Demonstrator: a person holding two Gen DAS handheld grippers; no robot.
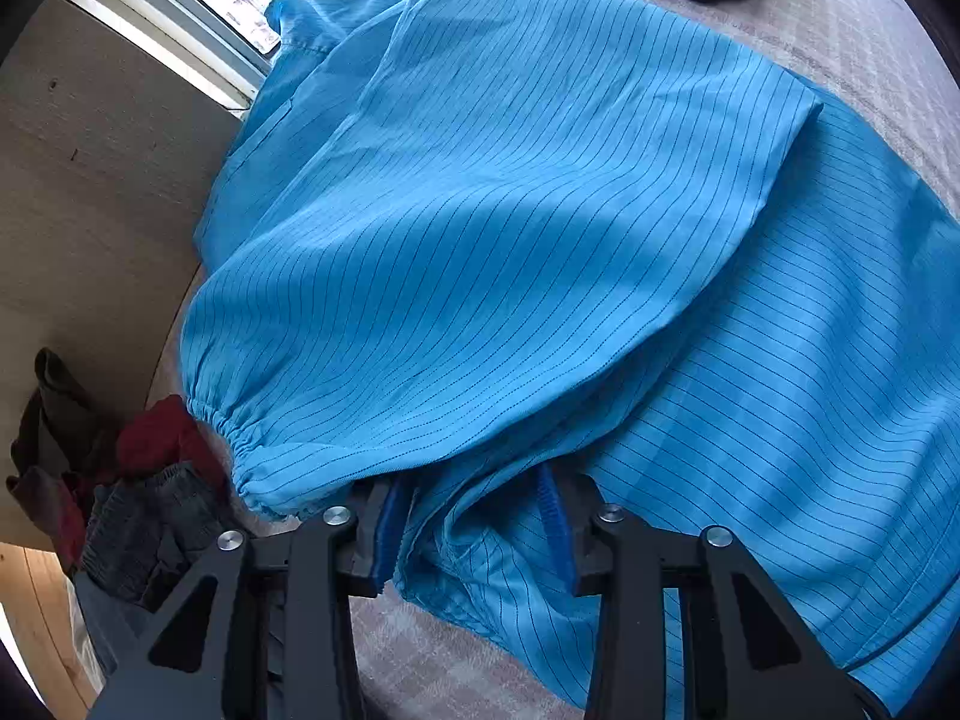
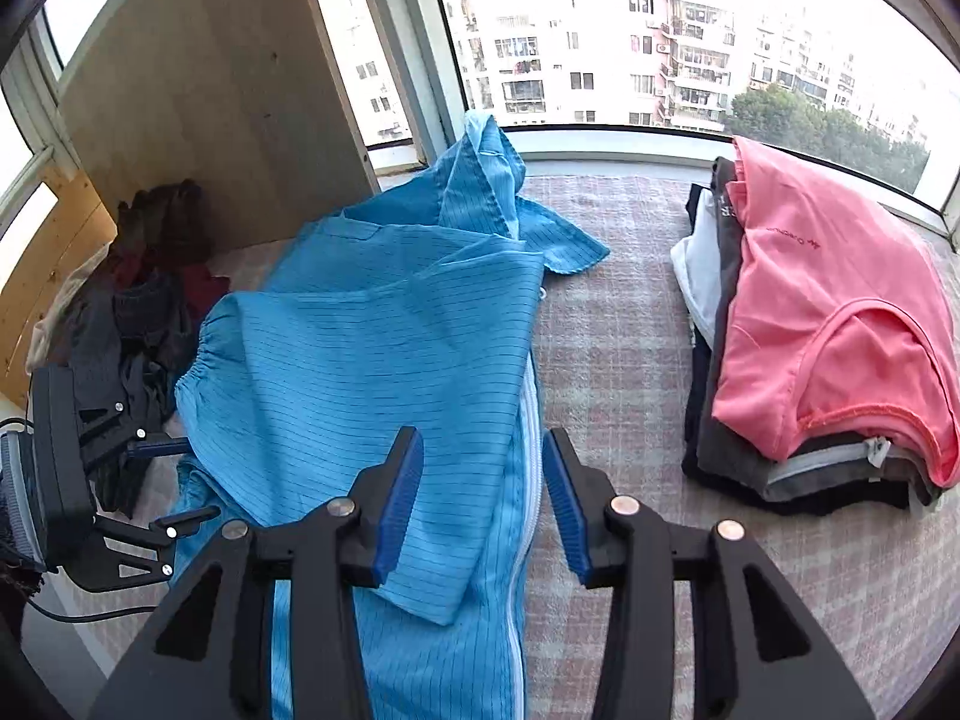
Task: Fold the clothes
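The left gripper (image 1: 474, 531) points steeply down at the near edge of a bright blue, thin-striped work garment (image 1: 540, 240) with an elastic-gathered cuff (image 1: 234, 450); its blue ribbed pads stand partly apart, a rumpled bunch of the blue fabric lies between them, and I cannot tell whether either pad actually touches or presses on it. The right gripper (image 2: 483, 504) hovers above the same garment (image 2: 372, 348), jaws partly open with nothing clamped, one pad over the striped cloth and the other just past the white zipper (image 2: 525, 480) that runs along its edge. The garment lies spread on a pinkish-grey checked cloth surface (image 2: 612, 360), one sleeve already laid across the body, the hood or collar end still crumpled toward the window (image 2: 600, 30). By my reading the task is partway through: a neat stack of folded clothes topped by a coral-pink shirt (image 2: 828, 324) sits well to the right, this blue piece has had only its first fold, and a dark heap of unfolded garments (image 2: 138, 300) waits by the wooden panel (image 2: 210, 72) on the left.
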